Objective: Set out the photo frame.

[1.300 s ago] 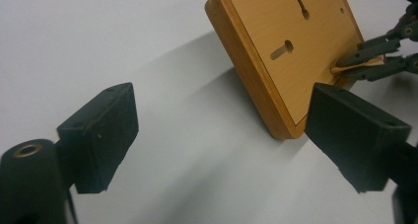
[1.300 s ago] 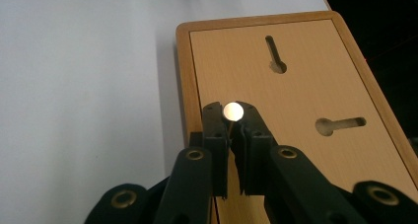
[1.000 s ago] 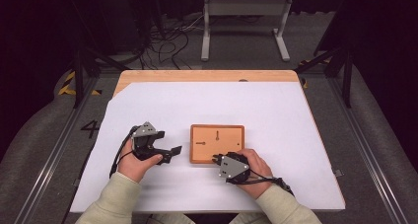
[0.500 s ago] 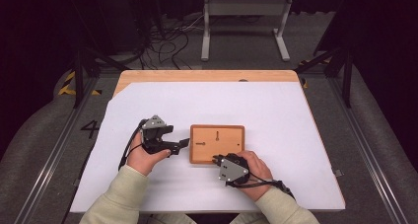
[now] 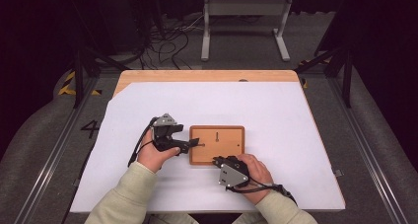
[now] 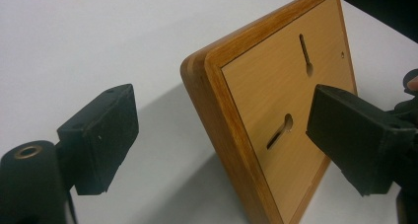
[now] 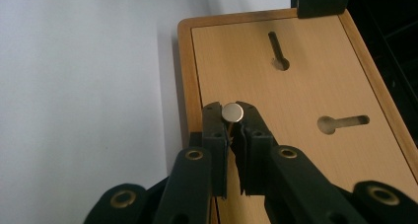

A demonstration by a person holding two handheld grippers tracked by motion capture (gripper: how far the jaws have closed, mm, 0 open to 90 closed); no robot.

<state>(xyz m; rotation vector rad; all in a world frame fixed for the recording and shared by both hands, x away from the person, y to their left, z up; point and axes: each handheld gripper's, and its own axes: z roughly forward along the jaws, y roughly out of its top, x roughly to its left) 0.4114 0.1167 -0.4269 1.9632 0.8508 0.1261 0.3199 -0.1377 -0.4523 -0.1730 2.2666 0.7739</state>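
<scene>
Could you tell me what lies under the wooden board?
The wooden board rests on the white sheet covering the table. Whatever sits directly beneath the board is hidden by it.

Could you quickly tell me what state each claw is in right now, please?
Left claw: open, straddling the wooden board's edge.
Right claw: shut on a small round metal pin.

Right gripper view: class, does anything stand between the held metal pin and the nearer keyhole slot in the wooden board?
Nothing visible does. The right gripper holds the round-headed pin over bare wood of the board; the nearer slot lies open beside it.
</scene>
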